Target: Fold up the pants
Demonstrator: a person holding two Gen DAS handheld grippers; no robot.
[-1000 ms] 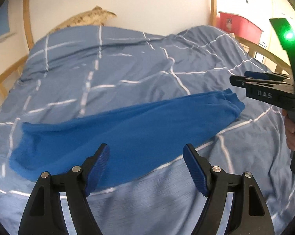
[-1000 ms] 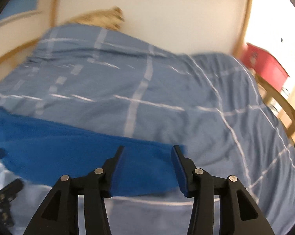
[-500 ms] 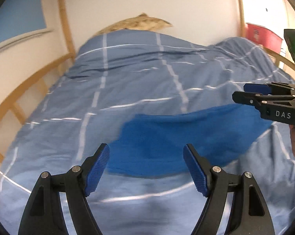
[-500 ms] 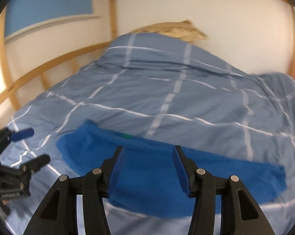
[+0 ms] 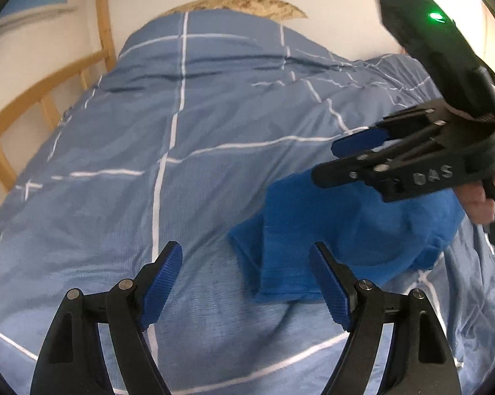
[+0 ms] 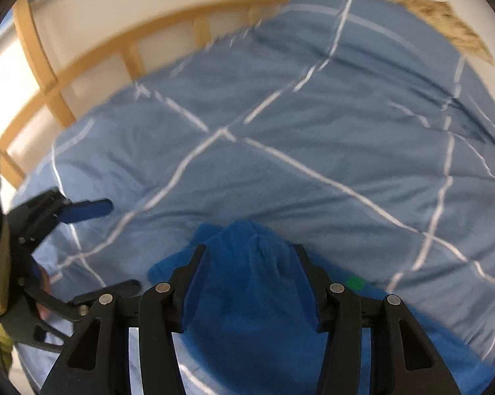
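Observation:
Blue fleece pants (image 5: 329,240) lie folded lengthwise on a grey-blue checked duvet (image 5: 198,138). In the left wrist view my left gripper (image 5: 247,283) is open and empty just above the duvet, its right finger at the near end of the pants. My right gripper (image 5: 342,161) hovers above the pants at the right, jaws apart. In the right wrist view the right gripper (image 6: 250,276) is open, with the end of the pants (image 6: 247,283) bunched between and under its fingers. The left gripper (image 6: 115,247) shows open at the left.
A wooden bed rail (image 5: 50,89) runs along the left side of the bed and shows in the right wrist view (image 6: 92,62) too. A beige pillow (image 5: 247,0) lies at the head against the white wall. The duvet spreads wide to the left of the pants.
Both grippers swung left toward one end of the pants. The right gripper moved in over the pants, close beside the left gripper. The pants lie as before.

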